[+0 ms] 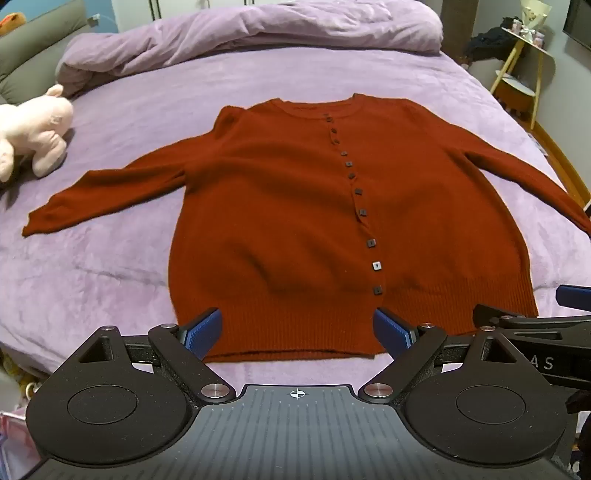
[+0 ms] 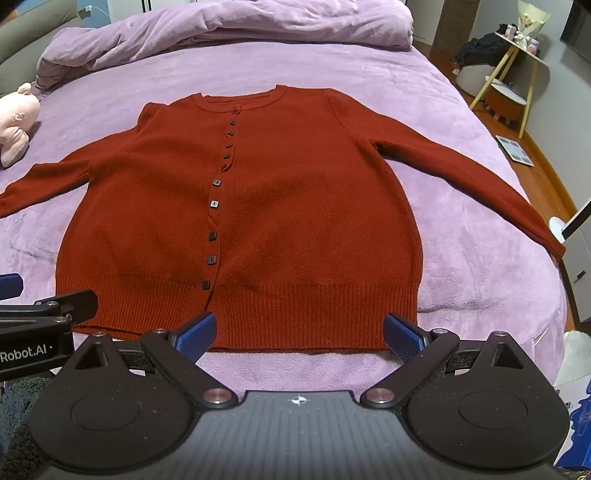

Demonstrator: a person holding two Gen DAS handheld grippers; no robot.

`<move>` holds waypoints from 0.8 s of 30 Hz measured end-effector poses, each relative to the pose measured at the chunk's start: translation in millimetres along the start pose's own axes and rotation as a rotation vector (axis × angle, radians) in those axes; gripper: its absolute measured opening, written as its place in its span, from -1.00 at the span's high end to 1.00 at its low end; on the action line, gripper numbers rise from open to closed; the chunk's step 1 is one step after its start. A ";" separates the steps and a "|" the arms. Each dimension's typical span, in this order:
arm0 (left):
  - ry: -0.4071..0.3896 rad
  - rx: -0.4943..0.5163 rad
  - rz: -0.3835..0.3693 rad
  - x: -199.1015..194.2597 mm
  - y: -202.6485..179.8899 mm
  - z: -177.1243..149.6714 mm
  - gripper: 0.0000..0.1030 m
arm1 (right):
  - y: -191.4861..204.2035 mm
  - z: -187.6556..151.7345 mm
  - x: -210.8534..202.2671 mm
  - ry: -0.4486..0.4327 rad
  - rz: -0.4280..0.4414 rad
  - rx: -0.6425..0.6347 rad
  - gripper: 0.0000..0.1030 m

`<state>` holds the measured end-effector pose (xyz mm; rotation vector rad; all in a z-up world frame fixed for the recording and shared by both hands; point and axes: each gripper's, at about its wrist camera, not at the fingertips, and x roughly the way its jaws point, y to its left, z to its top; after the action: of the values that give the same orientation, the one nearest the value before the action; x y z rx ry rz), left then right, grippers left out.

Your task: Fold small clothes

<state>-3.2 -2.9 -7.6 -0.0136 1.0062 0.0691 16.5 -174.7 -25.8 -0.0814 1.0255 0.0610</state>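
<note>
A rust-red buttoned cardigan (image 1: 280,206) lies flat and face up on the purple bed, sleeves spread to both sides, hem toward me. It also fills the right wrist view (image 2: 295,206). My left gripper (image 1: 297,332) is open and empty, just above the hem's left half. My right gripper (image 2: 300,334) is open and empty, just above the hem's right half. The right gripper's side shows at the right edge of the left wrist view (image 1: 535,325). The left gripper's side shows at the left edge of the right wrist view (image 2: 44,317).
A pink plush toy (image 1: 33,129) lies on the bed left of the left sleeve. A bunched purple duvet (image 1: 258,33) lies across the head of the bed. A small yellow-legged side table (image 2: 517,62) stands on the floor at the right.
</note>
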 end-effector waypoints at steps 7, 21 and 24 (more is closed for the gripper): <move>0.003 0.000 0.003 0.0 -0.5 -0.8 -0.80 | -0.2 -0.6 0.3 0.001 0.001 0.001 -0.89; 0.011 0.002 0.005 0.0 -2.7 0.7 -0.80 | -0.7 -1.0 0.5 0.002 0.003 0.002 -0.89; 0.011 0.002 0.006 0.0 -2.6 0.6 -0.80 | -0.8 -0.6 0.7 0.001 0.003 0.002 -0.89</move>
<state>-2.4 -5.5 -7.3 -0.0089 1.0171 0.0733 16.5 -175.5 -26.7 -0.0779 1.0272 0.0629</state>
